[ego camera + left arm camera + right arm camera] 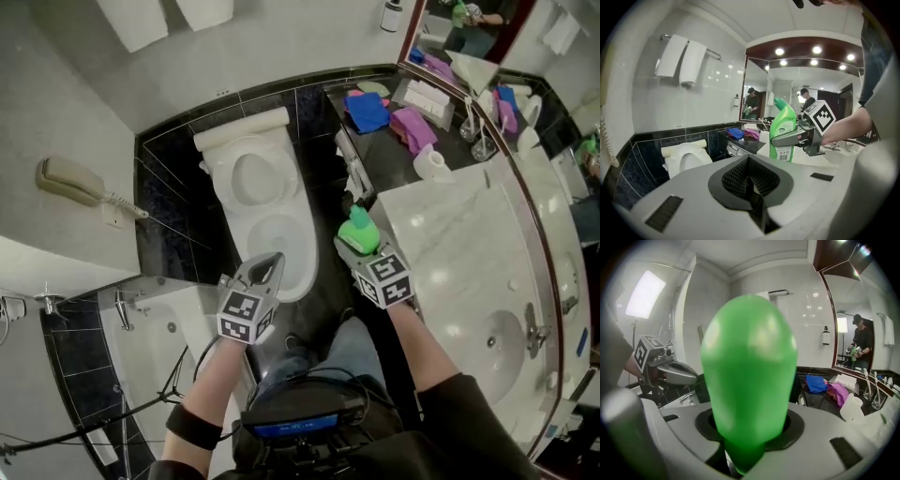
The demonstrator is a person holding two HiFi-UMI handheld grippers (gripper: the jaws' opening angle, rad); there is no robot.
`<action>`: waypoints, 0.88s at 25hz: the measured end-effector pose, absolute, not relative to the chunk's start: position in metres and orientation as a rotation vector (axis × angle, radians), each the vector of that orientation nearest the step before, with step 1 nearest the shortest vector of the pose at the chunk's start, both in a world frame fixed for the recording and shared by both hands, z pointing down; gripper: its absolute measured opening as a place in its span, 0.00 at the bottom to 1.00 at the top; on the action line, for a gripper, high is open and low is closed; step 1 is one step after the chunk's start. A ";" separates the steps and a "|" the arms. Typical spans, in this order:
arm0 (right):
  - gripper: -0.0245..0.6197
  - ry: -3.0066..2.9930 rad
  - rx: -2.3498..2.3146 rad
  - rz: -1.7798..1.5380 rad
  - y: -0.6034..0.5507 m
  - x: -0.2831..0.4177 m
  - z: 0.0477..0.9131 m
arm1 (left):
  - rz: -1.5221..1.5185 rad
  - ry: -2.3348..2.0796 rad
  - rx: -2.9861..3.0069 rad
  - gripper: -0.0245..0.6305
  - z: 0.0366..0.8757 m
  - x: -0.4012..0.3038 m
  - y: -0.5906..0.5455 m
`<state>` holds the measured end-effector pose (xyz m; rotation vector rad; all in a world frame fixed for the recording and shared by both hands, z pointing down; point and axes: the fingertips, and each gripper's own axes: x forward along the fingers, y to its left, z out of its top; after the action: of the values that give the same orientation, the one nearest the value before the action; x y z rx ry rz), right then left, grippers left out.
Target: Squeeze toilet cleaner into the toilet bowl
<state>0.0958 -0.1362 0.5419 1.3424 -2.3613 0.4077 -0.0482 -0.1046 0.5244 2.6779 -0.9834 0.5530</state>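
The green toilet cleaner bottle [357, 231] stands upright in my right gripper [356, 247], whose jaws are shut on its body. It is held to the right of the white toilet [246, 175], over the dark floor beside the open bowl [284, 242]. In the right gripper view the bottle [747, 380] fills the middle, wedged in my right gripper [750, 430]. My left gripper [269, 265] is shut and empty, its tips over the bowl's front rim. The left gripper view shows its closed jaws [751, 182], the bottle [783, 129], the right gripper [802, 136] and the toilet [686, 157].
A marble vanity [469, 244] with a sink [492, 342] runs along the right. A blue cloth [367, 111], a purple cloth [412, 127] and a paper roll [431, 164] lie on the dark counter. A wall phone [70, 178] and a bathtub [141, 347] are at left.
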 end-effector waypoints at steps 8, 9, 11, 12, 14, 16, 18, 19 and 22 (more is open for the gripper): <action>0.34 -2.336 1.474 0.434 -0.206 0.168 0.560 | 0.572 -0.932 2.696 0.04 0.540 0.010 -0.162; 0.34 -2.334 1.481 0.439 -0.217 0.178 0.562 | 0.576 -0.935 2.690 0.04 0.543 0.021 -0.171; 0.34 -2.332 1.492 0.444 -0.238 0.197 0.566 | 0.579 -0.938 2.675 0.04 0.550 0.042 -0.189; 0.34 -2.330 1.499 0.441 -0.249 0.208 0.570 | 0.583 -0.937 2.670 0.04 0.553 0.054 -0.197; 0.34 -2.324 1.518 0.431 -0.270 0.230 0.577 | 0.590 -0.930 2.665 0.04 0.559 0.079 -0.213; 0.34 -2.320 1.537 0.424 -0.291 0.251 0.582 | 0.580 -0.920 2.662 0.04 0.564 0.104 -0.231; 0.34 -2.316 1.560 0.411 -0.312 0.270 0.589 | 0.572 -0.910 2.659 0.04 0.570 0.127 -0.248; 0.34 -2.317 1.571 0.405 -0.321 0.278 0.593 | 0.574 -0.905 2.658 0.04 0.573 0.138 -0.256; 0.34 -2.313 1.595 0.397 -0.346 0.303 0.599 | 0.578 -0.894 2.653 0.04 0.582 0.171 -0.278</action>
<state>0.3026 -0.3458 0.5994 1.5952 -2.3135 0.3971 0.1715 -0.2778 0.5821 2.6529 -0.8941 0.5783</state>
